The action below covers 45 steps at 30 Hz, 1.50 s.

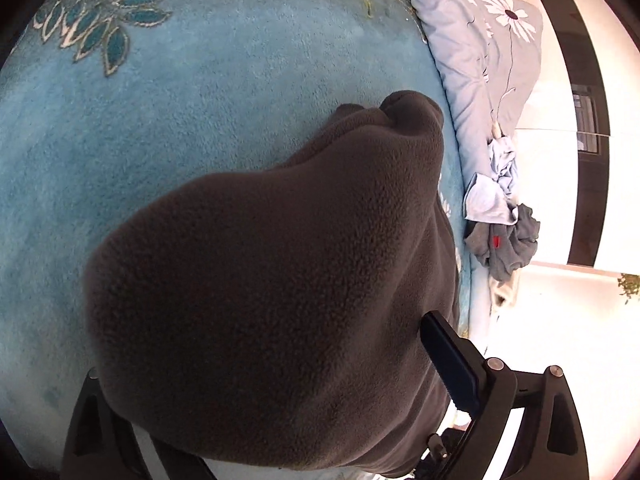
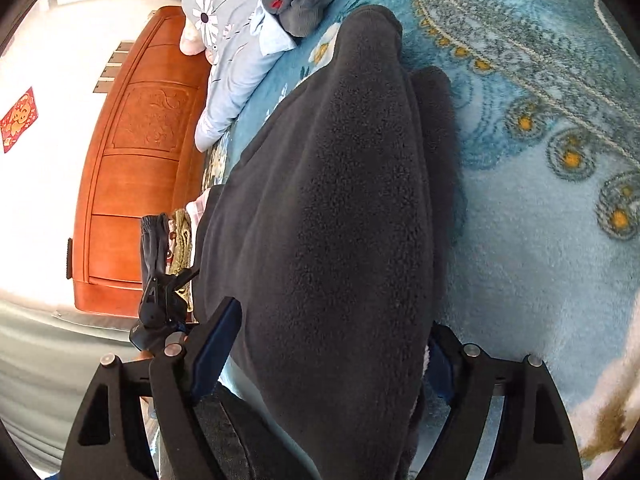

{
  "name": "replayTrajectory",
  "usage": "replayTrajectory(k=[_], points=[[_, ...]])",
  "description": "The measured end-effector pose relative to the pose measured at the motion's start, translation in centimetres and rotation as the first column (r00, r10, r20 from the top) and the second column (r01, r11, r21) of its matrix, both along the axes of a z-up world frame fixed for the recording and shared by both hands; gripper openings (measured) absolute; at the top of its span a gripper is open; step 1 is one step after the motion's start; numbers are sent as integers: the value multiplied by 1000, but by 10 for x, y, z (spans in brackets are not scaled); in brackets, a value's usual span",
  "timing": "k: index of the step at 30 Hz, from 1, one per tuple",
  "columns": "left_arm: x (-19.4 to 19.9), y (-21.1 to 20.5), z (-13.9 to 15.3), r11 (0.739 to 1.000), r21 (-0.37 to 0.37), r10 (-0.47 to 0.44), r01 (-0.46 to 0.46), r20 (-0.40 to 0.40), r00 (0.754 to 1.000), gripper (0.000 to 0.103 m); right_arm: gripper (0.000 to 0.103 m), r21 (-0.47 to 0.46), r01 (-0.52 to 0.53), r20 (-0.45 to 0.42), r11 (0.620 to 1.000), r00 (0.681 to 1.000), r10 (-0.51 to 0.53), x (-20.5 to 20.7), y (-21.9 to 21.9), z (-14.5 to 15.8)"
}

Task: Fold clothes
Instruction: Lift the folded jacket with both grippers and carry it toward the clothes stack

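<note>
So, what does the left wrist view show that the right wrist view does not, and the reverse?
Only the left view: a teal leaf pattern on the blanket, and dark wall panels.
Only the right view: an orange wooden headboard, a red sticker on the wall, and the left tool from outside.
Both: the dark fleece garment draped between each tool's fingers, the blue blanket, the flowered quilt and a crumpled grey garment.

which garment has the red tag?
The crumpled grey garment at the bed's edge, beside the pale blue shirt. Its small red tag sets it apart; the dark fleece in the tongs shows none.
</note>
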<state>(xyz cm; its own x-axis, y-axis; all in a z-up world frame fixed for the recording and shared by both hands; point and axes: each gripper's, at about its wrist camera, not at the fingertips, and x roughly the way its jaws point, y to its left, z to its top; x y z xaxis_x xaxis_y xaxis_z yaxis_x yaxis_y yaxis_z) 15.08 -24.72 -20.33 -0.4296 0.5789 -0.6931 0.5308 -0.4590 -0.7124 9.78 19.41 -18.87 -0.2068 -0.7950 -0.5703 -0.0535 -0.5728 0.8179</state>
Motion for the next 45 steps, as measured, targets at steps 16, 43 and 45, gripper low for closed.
replayTrajectory(k=[16,43,45], points=[[-3,13,30,967,-251,-44,36,-27,999,87,66,37,65,128,997,989,-69,-23,-5,3],[14,2,64,904,-427,-87,35,-104,991,44,41,92,-46,168,995,985,30,-43,-10,26],[18,-2,75,902,-432,-80,10,-144,986,41,40,103,-73,126,992,990,60,-48,-14,46]])
